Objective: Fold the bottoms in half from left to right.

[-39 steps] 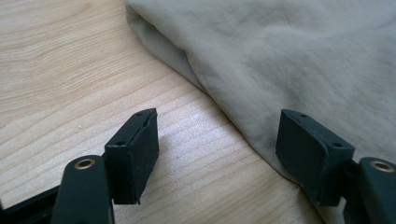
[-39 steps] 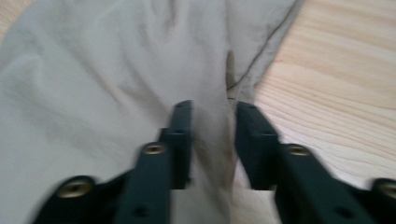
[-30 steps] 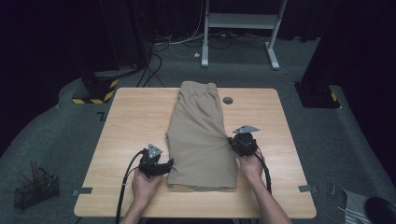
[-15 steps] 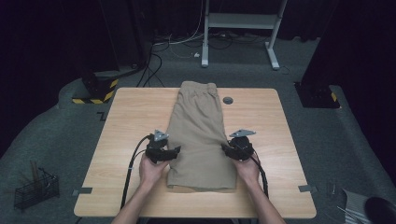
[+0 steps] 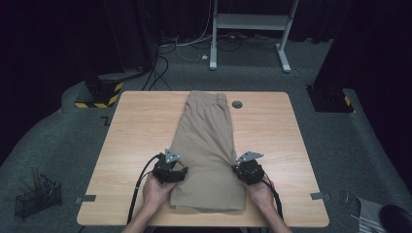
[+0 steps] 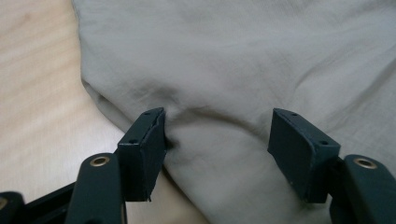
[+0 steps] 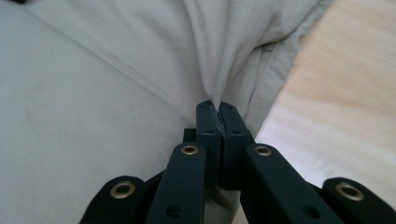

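Two claws — right claw [image 7: 218, 116] pinching shorts [image 7: 93, 93]

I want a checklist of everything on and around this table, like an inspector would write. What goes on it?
Surface: wooden table, a round dark grommet near its far edge.
Job's things: folded khaki shorts lying flat down the middle.
Clutter: nothing seen on the table.
Grippers: left gripper open, its jaws just closing, pads either side of a fold at the shorts' edge; right gripper shut on a pinch of the shorts' other edge.
Cables: black cable trailing from the left gripper; loose cables on the floor.
Surroundings: grey carpet, white frame, wire basket, yellow-and-black striped base.
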`<state>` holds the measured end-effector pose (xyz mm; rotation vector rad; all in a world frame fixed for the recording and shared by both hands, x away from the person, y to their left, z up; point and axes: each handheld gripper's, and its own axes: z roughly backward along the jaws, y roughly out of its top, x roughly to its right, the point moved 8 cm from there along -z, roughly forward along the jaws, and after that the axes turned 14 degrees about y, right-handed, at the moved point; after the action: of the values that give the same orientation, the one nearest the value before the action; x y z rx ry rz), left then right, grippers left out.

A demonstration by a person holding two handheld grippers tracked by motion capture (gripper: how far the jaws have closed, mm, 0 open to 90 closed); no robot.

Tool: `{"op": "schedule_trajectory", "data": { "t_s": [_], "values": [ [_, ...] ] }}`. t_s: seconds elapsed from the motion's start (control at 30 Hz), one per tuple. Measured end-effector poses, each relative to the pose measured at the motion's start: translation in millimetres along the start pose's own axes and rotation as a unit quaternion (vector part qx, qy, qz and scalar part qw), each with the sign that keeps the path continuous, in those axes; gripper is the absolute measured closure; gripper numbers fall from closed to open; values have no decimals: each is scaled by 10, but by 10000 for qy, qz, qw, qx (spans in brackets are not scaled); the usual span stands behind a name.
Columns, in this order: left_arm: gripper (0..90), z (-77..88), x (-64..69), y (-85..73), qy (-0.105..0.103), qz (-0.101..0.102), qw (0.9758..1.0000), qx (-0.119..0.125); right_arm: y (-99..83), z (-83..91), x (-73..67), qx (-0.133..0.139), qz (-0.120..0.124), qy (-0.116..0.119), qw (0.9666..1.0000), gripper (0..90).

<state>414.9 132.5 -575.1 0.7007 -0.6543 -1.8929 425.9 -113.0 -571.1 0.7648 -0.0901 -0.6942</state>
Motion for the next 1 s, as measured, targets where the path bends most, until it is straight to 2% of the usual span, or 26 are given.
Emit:
{"op": "schedule_trajectory", "data": {
  "t_s": [0.1, 0.17, 0.2, 0.27, 0.3, 0.37, 0.47, 0.57, 0.63, 0.7, 0.77, 0.8, 0.87, 0.93, 1.0],
  "values": [
    [369, 90, 1, -73, -38, -64, 9999, -70, -73, 67, -108, 80, 12, 267, 9996, 796],
    [368, 89, -47, -42, -56, -5, 10000, 38, -37, 140, -108, 292, -20, 353, 9989, 758],
    [367, 82, -81, -9, -42, 107, 9999, 100, -5, 174, -91, 418, -46, 376, 9984, 742],
    [354, 63, -143, 82, -70, 328, 9991, 252, 96, 257, -32, 679, -212, 408, 9966, 727],
    [352, 38, -177, 132, -23, 369, 9988, 314, 154, 285, 9, 785, -250, 360, 9960, 721],
    [348, -20, -217, 170, 40, 406, 9987, 292, 269, 286, 136, 904, -426, 223, 9947, 706],
    [345, -118, -266, 156, 143, 385, 9990, 151, 387, 227, 302, 1062, -791, 214, 9910, 691],
    [345, -184, -272, 97, 196, 331, 9993, 38, 478, 104, 416, 939, -922, 41, 9913, 689],
    [342, -188, -276, 86, 157, 421, 9989, 99, 521, -11, 443, 794, -936, -10, 9924, 669],
    [339, -192, -280, 76, 145, 447, 9987, 188, 550, -118, 456, 765, -997, -69, 9920, 624],
    [336, -197, -285, 65, 144, 461, 9983, 325, 557, -223, 473, 641, -1063, -101, 9922, 617],
    [337, -196, -284, 64, 161, 452, 9983, 328, 555, -272, 480, 575, -1075, -122, 9925, 632],
    [337, -195, -285, 63, 160, 457, 9983, 325, 533, -355, 495, 364, -1005, -185, 9941, 724],
    [337, -193, -284, 60, 166, 458, 9983, 321, 541, -357, 506, 301, -885, -272, 9952, 871],
    [337, -192, -284, 59, 165, 459, 9983, 320, 568, -303, 513, 230, -694, -426, 9964, 887]
  ]
}}
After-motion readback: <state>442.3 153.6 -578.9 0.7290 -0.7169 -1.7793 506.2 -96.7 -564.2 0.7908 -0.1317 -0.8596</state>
